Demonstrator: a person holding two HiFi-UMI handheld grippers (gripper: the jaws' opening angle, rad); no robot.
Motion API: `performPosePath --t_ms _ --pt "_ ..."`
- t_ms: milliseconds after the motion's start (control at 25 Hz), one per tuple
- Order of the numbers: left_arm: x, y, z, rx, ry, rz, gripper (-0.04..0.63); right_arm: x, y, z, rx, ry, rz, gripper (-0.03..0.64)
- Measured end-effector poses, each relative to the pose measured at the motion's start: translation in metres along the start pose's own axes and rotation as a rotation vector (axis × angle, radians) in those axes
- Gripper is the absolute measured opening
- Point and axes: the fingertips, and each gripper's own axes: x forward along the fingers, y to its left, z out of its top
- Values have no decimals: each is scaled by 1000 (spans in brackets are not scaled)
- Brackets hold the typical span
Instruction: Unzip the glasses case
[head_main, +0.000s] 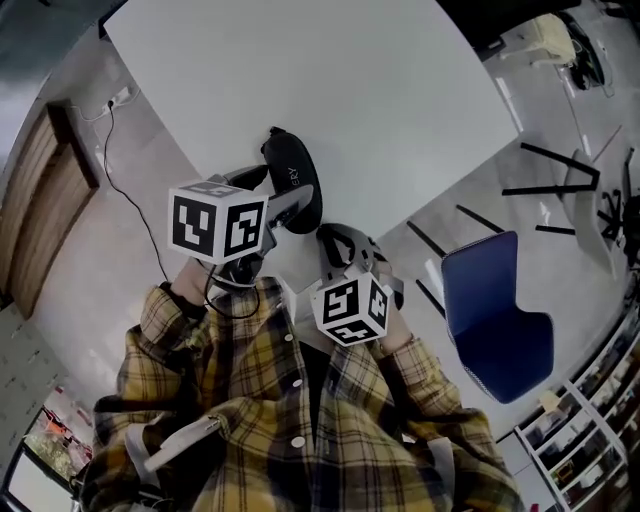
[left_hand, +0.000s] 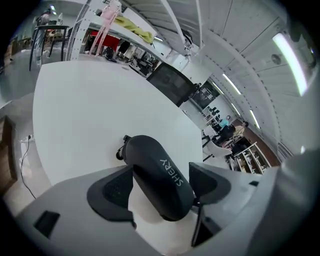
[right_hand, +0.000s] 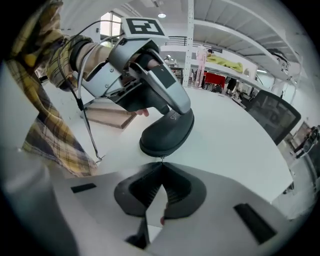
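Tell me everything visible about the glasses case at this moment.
The glasses case is a dark, oblong shell with rounded ends, white lettering on top and a zip seam round its edge, seemingly shut. It lies on the white table between the left gripper's wide-apart jaws; whether they press it is unclear. The right gripper, jaws together, pinches the zipper pull at its near end.

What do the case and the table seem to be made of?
The case: probably a hard shell covered in dark matte fabric or leatherette; it keeps a rounded, dent-free form with a dull sheen. The table: likely white laminate or painted board; its top is smooth, even and slightly glossy.
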Motion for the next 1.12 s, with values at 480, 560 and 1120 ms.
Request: performPosePath --t_ms 480,560,1120 --pt "27 -15 -5 229 3 82 331 0 11 -13 113 9 20 -2" --pt "30 -16 -5 246 -8 86 332 1 7 -15 124 10 23 -2" --pt "32 -16 -5 234 -22 58 332 9 -41 -7 19 10 9 -2"
